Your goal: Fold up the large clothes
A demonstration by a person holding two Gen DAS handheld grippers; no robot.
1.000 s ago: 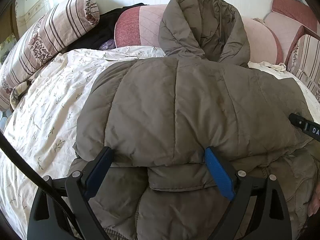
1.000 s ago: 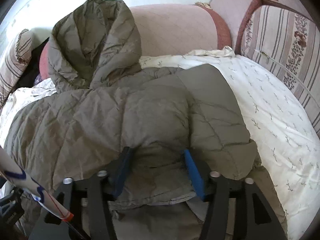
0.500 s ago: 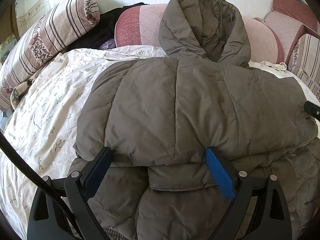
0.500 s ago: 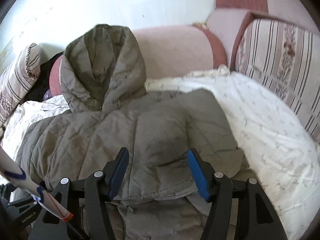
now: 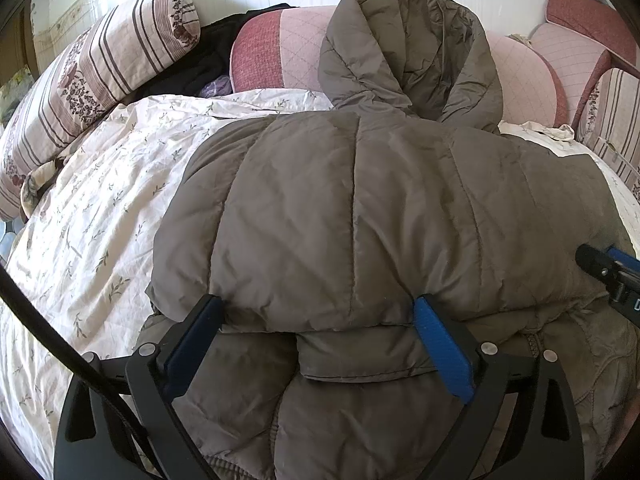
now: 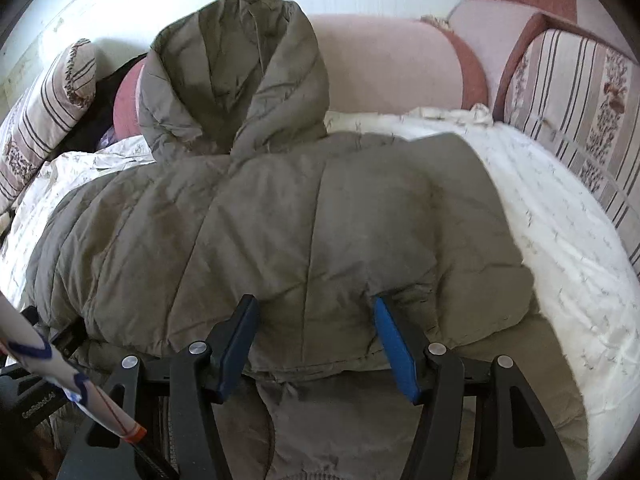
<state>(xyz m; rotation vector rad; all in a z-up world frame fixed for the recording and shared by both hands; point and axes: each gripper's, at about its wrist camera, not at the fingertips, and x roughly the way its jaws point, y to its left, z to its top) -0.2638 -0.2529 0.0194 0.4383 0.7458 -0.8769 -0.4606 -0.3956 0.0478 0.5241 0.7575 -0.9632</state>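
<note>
Here the folded jacket [image 5: 352,216] lies bunched between the spread-apart jaws of both left gripper [image 5: 320,312] and right gripper [image 6: 314,304].

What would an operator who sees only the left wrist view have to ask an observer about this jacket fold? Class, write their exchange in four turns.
Operator: I see only the tip of the right gripper at my edge. Is it shut on the jacket?
Observer: No. The right gripper is open, with its jaws on either side of a bulge in the folded edge of the jacket.
Operator: Does the near right corner of the jacket hang off the bed?
Observer: No. It lies on the white sheet, and more sheet shows beyond it.
</note>
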